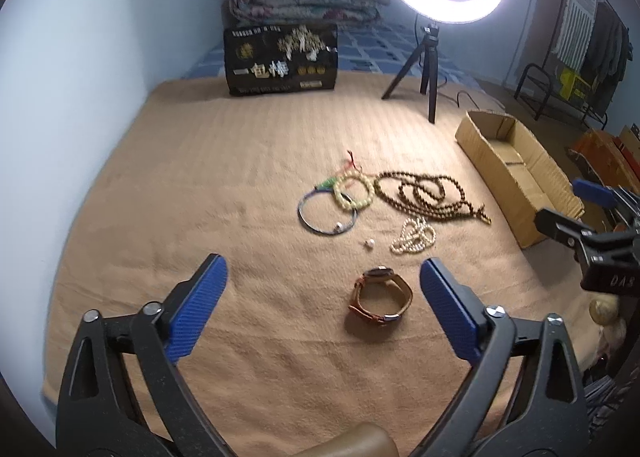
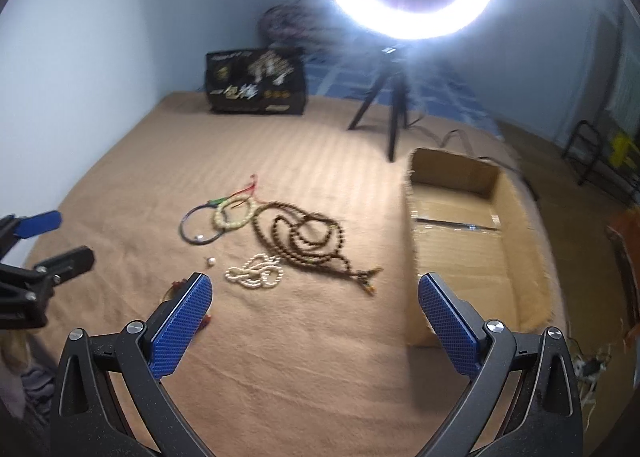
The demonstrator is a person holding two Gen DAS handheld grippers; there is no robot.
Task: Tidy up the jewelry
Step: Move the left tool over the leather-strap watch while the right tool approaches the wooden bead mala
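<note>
Left gripper, jaws spread wide and empty, points at the brown leather-strapped wristwatch lying on the tan blanket, right of centre. Right gripper, equally wide, faces the open cardboard box.

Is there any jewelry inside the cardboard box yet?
No, the cardboard box shows only its bare taped bottom, while the brown beads and pearl strand lie on the blanket.
</note>
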